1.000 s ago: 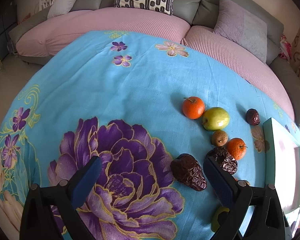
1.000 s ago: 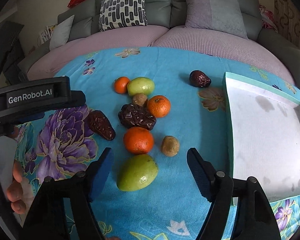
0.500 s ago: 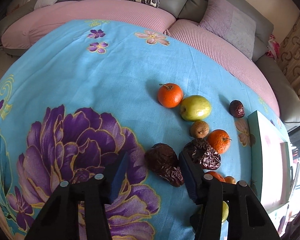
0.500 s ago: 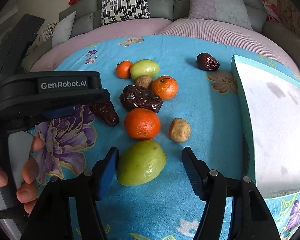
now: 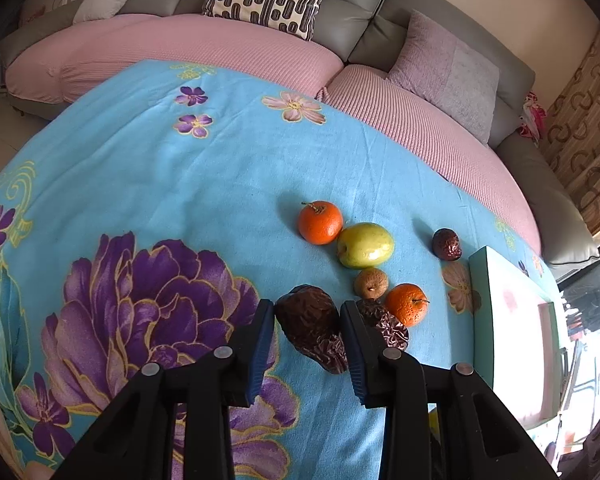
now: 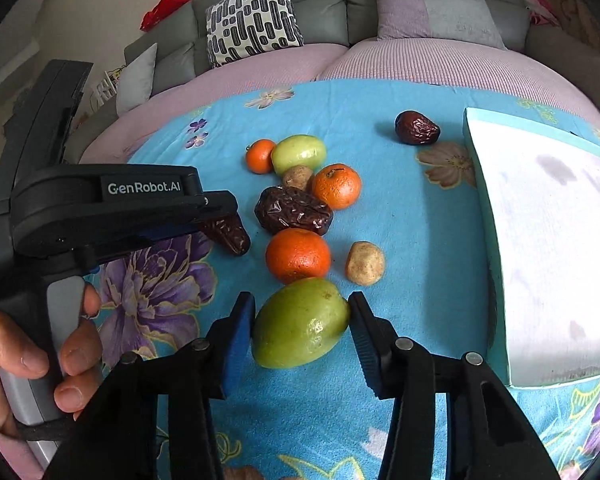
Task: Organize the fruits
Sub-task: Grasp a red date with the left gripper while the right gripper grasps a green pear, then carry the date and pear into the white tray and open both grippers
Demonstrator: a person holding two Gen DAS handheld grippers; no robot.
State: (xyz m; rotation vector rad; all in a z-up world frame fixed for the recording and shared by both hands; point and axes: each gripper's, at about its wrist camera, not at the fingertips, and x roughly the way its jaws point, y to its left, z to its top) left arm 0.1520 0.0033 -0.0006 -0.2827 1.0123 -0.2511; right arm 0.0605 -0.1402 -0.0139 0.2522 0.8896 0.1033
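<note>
On the blue flowered cloth (image 5: 180, 200), my left gripper (image 5: 308, 312) is closing its jaws on a dark wrinkled date (image 5: 312, 328), and both blue pads touch its sides. The right wrist view shows the same date (image 6: 230, 238) poking out from under the left gripper's black body. My right gripper (image 6: 302, 304) is also closing, around a large green fruit (image 6: 300, 322) that lies on the cloth. Its pads meet the fruit's two ends. Just behind it are an orange (image 6: 298, 254) and a small tan fruit (image 6: 365, 263).
Further back lie another large date (image 6: 292, 210), two oranges (image 6: 336, 186) (image 6: 260, 156), a green fruit (image 6: 298, 153) and a lone date (image 6: 416, 127). A teal-rimmed white tray (image 6: 476, 200) stands on the right. A hand (image 6: 28, 360) holds the left gripper's handle. Sofa cushions lie beyond the cloth.
Both grippers closed from wide open. The left came in around the dark date. The right moved forward until the big green fruit sat between its pads.
</note>
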